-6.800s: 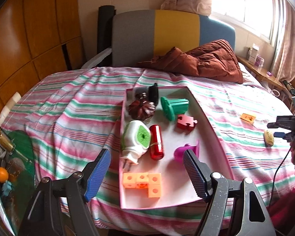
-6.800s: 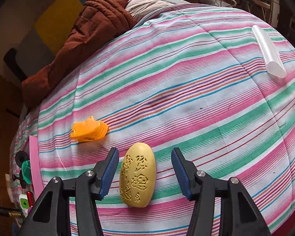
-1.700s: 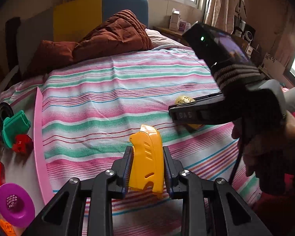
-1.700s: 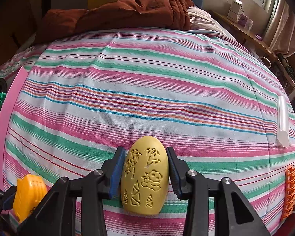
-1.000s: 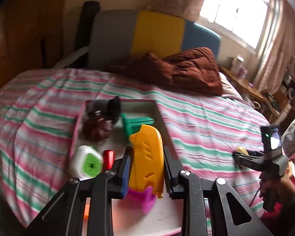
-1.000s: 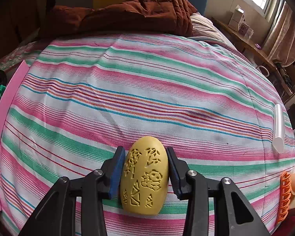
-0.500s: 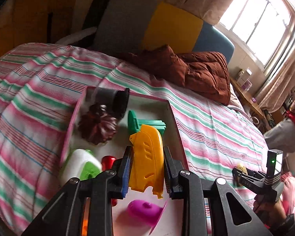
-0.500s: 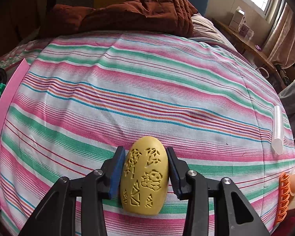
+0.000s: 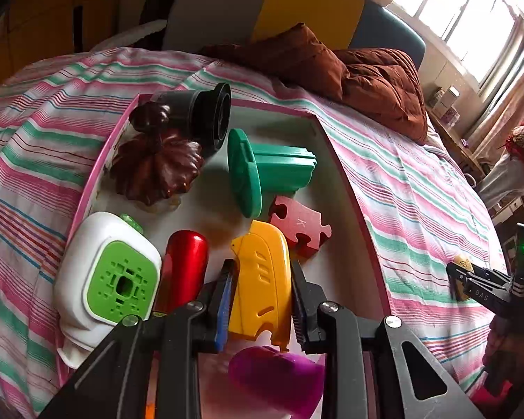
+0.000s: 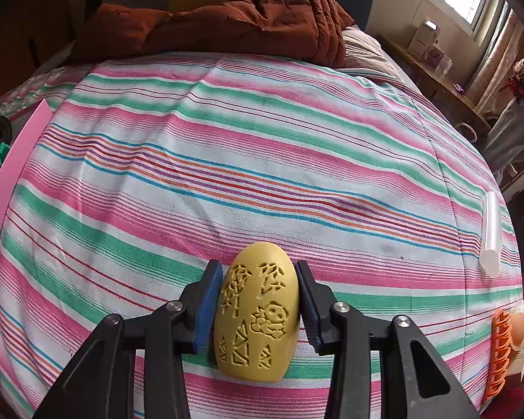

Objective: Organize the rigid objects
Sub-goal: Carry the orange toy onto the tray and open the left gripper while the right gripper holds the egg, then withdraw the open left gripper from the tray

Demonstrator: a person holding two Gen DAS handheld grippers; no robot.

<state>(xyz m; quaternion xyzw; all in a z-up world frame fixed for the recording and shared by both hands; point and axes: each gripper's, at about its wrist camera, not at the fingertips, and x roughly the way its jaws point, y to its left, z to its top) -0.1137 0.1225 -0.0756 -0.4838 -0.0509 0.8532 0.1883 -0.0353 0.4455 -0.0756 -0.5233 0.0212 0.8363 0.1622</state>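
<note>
Both tongs loaded; pink-rimmed tray part filled.

The left tongs (image 9: 260, 298) were closed on the flat sides of a yellow moulded plastic piece (image 9: 262, 279), judged light, stiff and smooth, held over the shallow pink-rimmed tray (image 9: 346, 188). The tray held a white-and-green plug unit (image 9: 110, 272), red metal cylinder (image 9: 183, 272), brown fluted mould (image 9: 155, 171), green plastic spool (image 9: 265, 171) and pink puzzle piece (image 9: 302, 232). The right tongs (image 10: 258, 309) gripped a yellow carved egg-shaped shell (image 10: 256, 314) above the striped bed (image 10: 262, 160); its curved flanks may slip.

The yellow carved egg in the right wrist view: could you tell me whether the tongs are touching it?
Touching. The right wrist view shows both blue pads pressed against the sides of the yellow carved egg, with no gap in the right tongs.
</note>
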